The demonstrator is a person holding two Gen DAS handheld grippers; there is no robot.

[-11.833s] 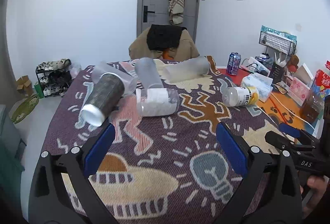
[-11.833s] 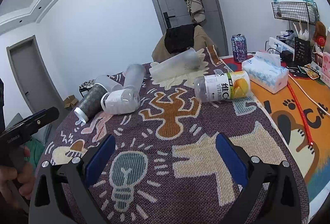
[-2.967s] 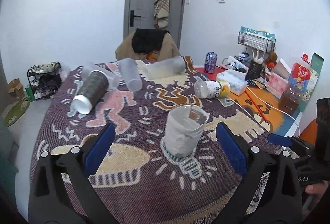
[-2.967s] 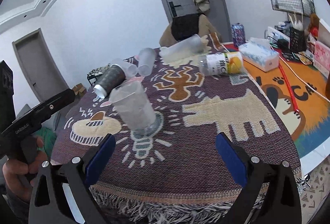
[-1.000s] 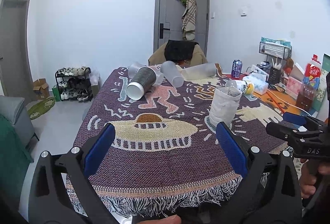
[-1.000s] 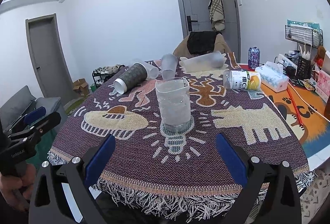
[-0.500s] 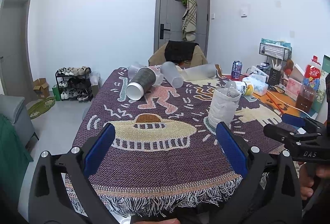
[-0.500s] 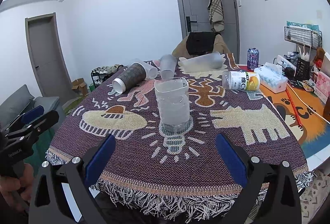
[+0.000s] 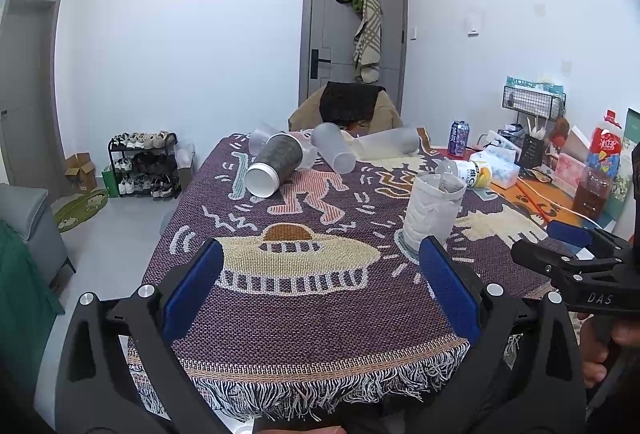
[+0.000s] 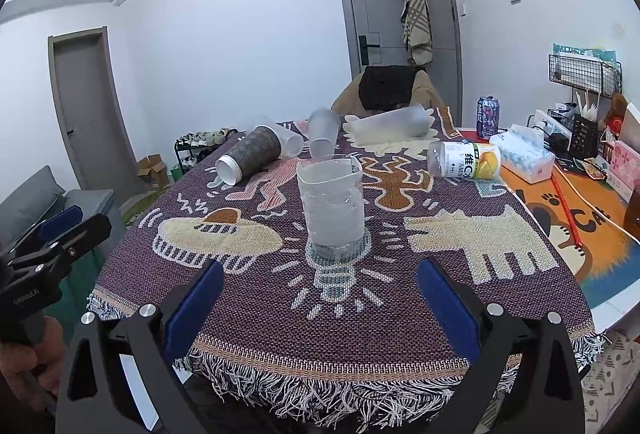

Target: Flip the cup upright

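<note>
You held your left gripper off the near edge of the table, its blue pads spread wide apart with nothing between them. Far ahead and slightly left of it, a dark tumbler lay on its side, white end toward you, with a frosted cup lying just to its right and touching it. Ahead and to the right, just past the right pad, the clear cup stood upright on the woven cloth, mouth up.

Your right gripper was also gaping, gripping nothing, and pulled back to the fringed edge. Straight ahead of it, centred between the pads yet clear of both, the clear cup stood upright on the lightbulb pattern. Beyond it to the right, a bottle with an orange label lay on its side, and further right sat a tissue box.
</note>
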